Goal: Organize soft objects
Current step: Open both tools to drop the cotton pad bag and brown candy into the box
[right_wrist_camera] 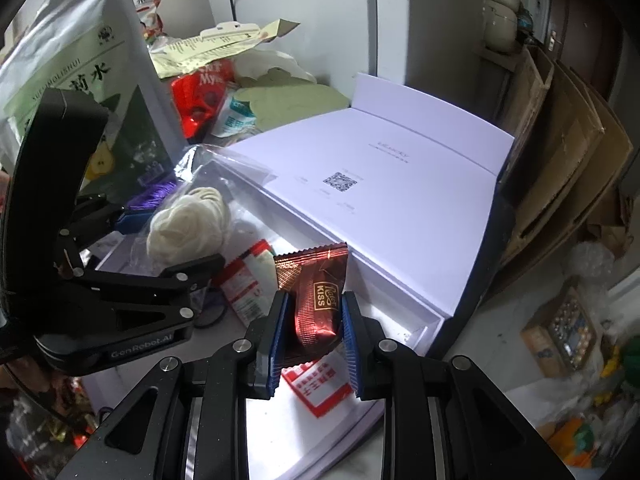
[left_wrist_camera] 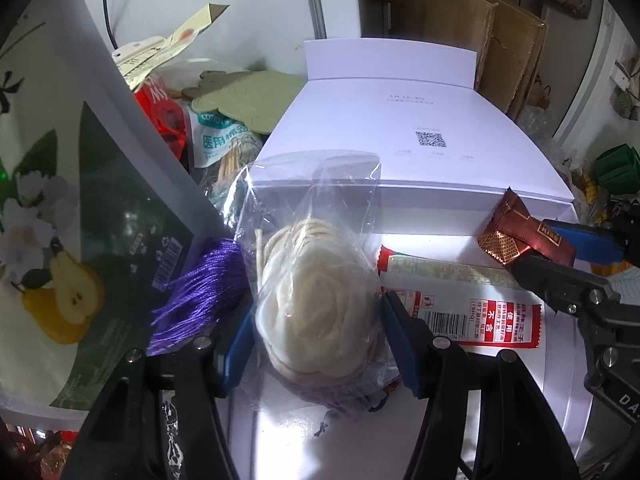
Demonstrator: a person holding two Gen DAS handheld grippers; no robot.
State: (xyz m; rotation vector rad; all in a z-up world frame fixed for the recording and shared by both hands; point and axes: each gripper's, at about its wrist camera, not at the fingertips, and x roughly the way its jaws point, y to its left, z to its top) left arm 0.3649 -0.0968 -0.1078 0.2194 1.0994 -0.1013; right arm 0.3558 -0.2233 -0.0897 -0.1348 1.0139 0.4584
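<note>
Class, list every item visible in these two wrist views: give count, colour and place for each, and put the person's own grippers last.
white box: one, white, centre, lid open.
bagged cream coil: one, cream in clear plastic, over the box, between left pads.
purple tassel: one, purple, left of the coil.
brown sweet packet: one, red-brown, between right pads.
red-and-white packet: one, lying in the box.
pear pouch: one, green and white, far left.
cardboard sheets: several, brown, right.
left gripper: one, black, blue pads.
right gripper: one, black, blue pads.
</note>
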